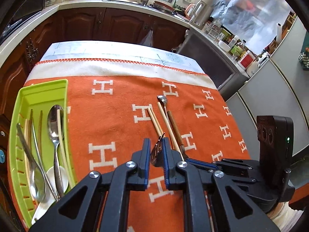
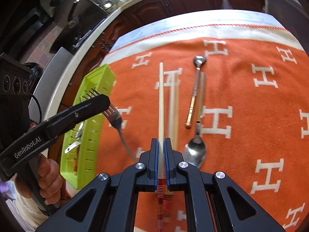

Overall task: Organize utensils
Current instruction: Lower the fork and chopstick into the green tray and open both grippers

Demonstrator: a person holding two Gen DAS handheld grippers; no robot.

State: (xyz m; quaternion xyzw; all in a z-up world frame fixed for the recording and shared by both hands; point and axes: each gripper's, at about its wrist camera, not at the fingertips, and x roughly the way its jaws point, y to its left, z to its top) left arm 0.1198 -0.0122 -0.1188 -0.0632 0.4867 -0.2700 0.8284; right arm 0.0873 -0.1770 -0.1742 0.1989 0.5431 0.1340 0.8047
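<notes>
Black linkages of the left gripper (image 1: 156, 150) are filling the near edge of its view, its blue pads clamping a fork (image 2: 113, 112) by the head, handle trailing down toward the orange blanket (image 1: 115, 119); the right gripper (image 2: 160, 150) is pinching one pale chopstick (image 2: 161, 96) at its banded end, the stick's long axis running straight ahead, away from the camera; the green utensil tray (image 1: 41, 90) is lying to the left of both, lengthwise front to back, already holding spoons; the left hand looks nearer it, so I judge each load is needing a leftward carry, kept parallel to the tray's length.
</notes>
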